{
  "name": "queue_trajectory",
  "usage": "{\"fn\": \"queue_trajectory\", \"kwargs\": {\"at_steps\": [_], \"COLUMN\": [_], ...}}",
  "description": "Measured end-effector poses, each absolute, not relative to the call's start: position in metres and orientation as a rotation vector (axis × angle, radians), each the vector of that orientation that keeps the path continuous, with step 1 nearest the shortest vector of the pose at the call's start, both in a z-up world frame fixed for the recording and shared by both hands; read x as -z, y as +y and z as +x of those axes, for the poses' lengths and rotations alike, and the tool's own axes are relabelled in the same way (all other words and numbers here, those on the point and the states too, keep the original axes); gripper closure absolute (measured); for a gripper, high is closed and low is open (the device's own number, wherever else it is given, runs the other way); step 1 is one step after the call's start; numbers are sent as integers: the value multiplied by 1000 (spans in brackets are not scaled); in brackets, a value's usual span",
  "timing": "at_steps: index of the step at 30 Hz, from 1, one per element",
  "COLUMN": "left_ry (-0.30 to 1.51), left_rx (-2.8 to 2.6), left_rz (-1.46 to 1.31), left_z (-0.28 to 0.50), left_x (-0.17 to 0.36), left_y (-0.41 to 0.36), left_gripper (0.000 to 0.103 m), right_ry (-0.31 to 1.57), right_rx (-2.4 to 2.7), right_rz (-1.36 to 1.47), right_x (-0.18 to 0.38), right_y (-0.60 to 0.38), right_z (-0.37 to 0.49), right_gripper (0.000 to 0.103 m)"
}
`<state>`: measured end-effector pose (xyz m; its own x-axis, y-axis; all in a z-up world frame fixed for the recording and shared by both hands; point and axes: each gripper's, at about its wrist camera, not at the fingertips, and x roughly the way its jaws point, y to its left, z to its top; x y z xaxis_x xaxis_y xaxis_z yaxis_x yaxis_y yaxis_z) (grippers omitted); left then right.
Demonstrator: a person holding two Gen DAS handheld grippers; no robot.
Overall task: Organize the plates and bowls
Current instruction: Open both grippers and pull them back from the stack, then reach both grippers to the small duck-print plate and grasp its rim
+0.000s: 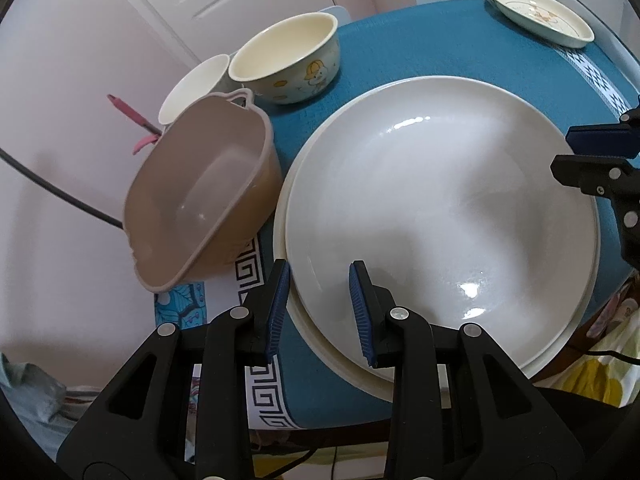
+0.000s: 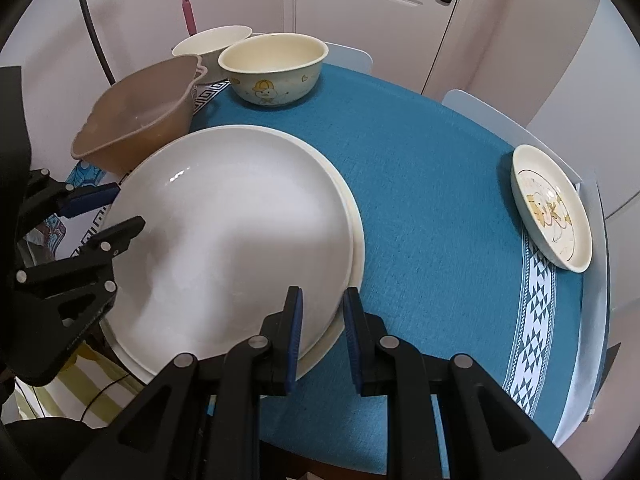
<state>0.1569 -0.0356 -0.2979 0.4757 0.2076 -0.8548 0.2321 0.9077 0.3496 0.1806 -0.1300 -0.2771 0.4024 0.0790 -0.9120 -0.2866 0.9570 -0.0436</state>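
Large white plate (image 1: 440, 208) sits stacked on cream plate (image 2: 357, 236), near worktop (image 2: 432, 168) edge.

Left gripper (image 1: 320, 308) fingers clamp white plate's near rim; right gripper (image 2: 322, 340) fingers pinch rim on opposite side.

Brown tub (image 1: 208, 200) just left of white plate. Duck bowl (image 2: 274, 70) and white bowl (image 2: 212, 42) beyond it. Small duck plate (image 2: 550, 212) well apart, to its right.

Advice, judged: lift both hands evenly, keep white plate level, avoid dragging cream plate, steer clear of tub.
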Motion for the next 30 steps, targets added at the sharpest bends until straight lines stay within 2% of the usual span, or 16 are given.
{"fn": "queue_trajectory", "kwargs": {"at_steps": [10,12,13,14,15,16,17,23,30], "left_ry": [1088,1081,1070,1048,1008,993,984,924,854], "left_rx": [80,90,99,109,113,120,138,265,490], "left_rz": [312,282,270,255,241,239,240,206,230], "left_z": [161,162,162,162,161,163,166,190,233], "left_x": [272,262,255,247,236,229,222,187,151], "left_y": [-26,-24,-24,-23,-23,-22,-25,-43,-108], "left_gripper": [74,59,28,0,0,0,0,0,0], "right_ry": [1095,1098,1084,1065,1046,1027,1005,932,846], "right_rx": [-239,-246,-236,-224,-211,-200,-188,-35,135], "right_rz": [-110,-65,-46,-34,-21,-5,16,103,214], "right_x": [257,250,245,240,235,230,224,196,162], "right_y": [-141,-148,-152,-157,-162,-167,-173,-218,-276], "right_z": [181,181,179,177,175,172,168,151,134], "right_gripper": [84,84,75,50,34,9,6,6,1]}}
